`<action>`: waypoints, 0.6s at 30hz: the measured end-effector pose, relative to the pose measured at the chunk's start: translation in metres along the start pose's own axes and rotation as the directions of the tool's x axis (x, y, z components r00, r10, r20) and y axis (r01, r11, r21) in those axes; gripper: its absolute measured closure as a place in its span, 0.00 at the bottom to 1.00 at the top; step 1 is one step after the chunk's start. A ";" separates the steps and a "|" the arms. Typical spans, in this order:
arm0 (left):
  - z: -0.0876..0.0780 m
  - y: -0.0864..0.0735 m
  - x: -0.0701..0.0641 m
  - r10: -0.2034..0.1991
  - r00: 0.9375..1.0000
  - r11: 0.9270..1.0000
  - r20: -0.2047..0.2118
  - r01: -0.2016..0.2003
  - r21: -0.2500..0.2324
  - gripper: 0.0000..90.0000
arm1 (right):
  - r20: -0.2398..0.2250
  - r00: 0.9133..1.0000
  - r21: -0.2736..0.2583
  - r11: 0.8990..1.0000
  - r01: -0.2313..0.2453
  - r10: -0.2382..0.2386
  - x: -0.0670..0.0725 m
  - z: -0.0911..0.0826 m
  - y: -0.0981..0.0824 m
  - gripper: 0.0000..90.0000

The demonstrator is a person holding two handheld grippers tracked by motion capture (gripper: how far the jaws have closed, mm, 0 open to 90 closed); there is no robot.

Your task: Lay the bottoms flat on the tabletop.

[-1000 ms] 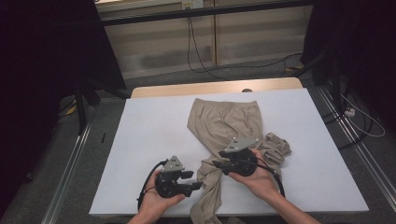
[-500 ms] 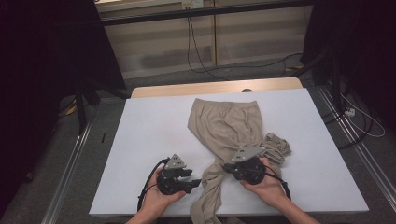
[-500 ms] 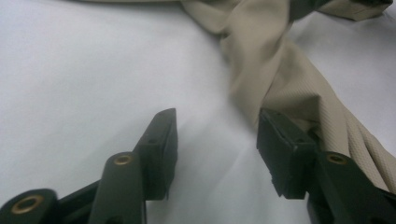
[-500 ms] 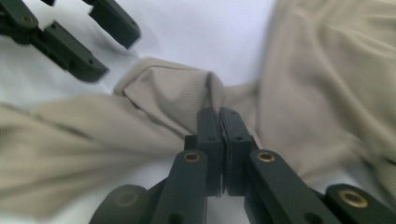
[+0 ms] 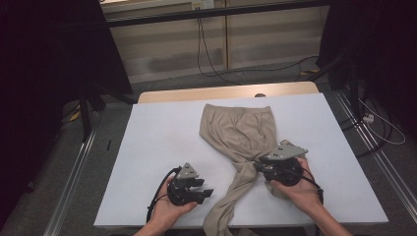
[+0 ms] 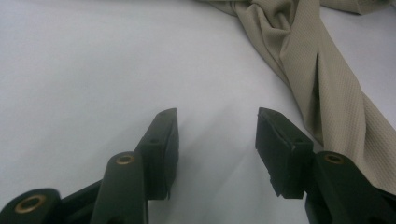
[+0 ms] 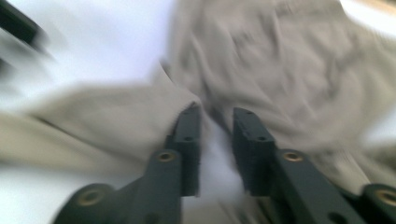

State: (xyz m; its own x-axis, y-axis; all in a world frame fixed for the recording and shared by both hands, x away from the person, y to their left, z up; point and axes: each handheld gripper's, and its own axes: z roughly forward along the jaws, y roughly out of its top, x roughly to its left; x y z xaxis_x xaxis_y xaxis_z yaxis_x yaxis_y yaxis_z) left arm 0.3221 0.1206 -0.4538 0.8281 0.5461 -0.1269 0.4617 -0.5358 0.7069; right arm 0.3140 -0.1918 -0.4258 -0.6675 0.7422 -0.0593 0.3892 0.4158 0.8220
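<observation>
The bench point(image 5: 147, 147) carries a white sheet that covers nearly all of its top; a strip of bare wood shows along the far edge.

On the sheet lie beige trousers point(image 5: 239, 132), right of the middle. The waistband sits flat toward the far edge. Below it the cloth narrows and bunches into a twisted knot of folds near the right hand. From that knot one leg runs down toward the near edge and hangs over it. In the left gripper view the same leg point(image 6: 336, 93) crosses the upper right corner as a long ribbed band, with the bunched folds at the top.

The right gripper point(image 5: 258, 165) is held low at the bunched part of the trousers, its tips pointing left into the folds. In the right gripper view the picture is blurred; the jaws stand a narrow gap apart, having just been opening, with white showing between them and cloth point(image 7: 261, 60) just beyond their tips. Whether the pads touch the cloth I cannot tell.

The left gripper point(image 5: 205, 192) rests near the front edge, left of the hanging leg and apart from it. Its jaws are spread with bare sheet point(image 6: 93, 70) between them.
</observation>
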 end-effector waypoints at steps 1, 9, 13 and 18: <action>0.001 0.000 -0.001 -0.002 1.000 1.000 -0.004 0.002 -0.003 0.55 | -0.028 1.000 -0.006 1.000 0.009 -0.009 0.006 0.003 0.004 0.74; 0.002 0.001 -0.003 0.001 1.000 1.000 0.000 -0.001 0.001 0.55 | -0.116 0.991 0.045 0.996 0.071 -0.066 0.037 0.030 0.011 0.59; 0.004 0.003 -0.004 -0.020 1.000 1.000 0.001 0.020 -0.019 0.55 | -0.112 0.991 0.115 0.989 0.091 -0.078 0.042 0.031 -0.002 0.64; 0.019 0.019 -0.009 0.004 1.000 1.000 -0.008 -0.004 -0.030 0.56 | -0.102 0.994 0.137 0.990 0.044 -0.030 0.035 0.015 -0.015 0.70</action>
State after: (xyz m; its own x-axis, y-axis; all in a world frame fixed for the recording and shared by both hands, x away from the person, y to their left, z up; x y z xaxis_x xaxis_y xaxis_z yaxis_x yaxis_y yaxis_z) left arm 0.3296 0.0926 -0.4524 0.8271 0.5493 -0.1188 0.4487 -0.5181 0.7281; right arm 0.2944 -0.1647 -0.4489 -0.7400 0.6721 -0.0259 0.4429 0.5159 0.7333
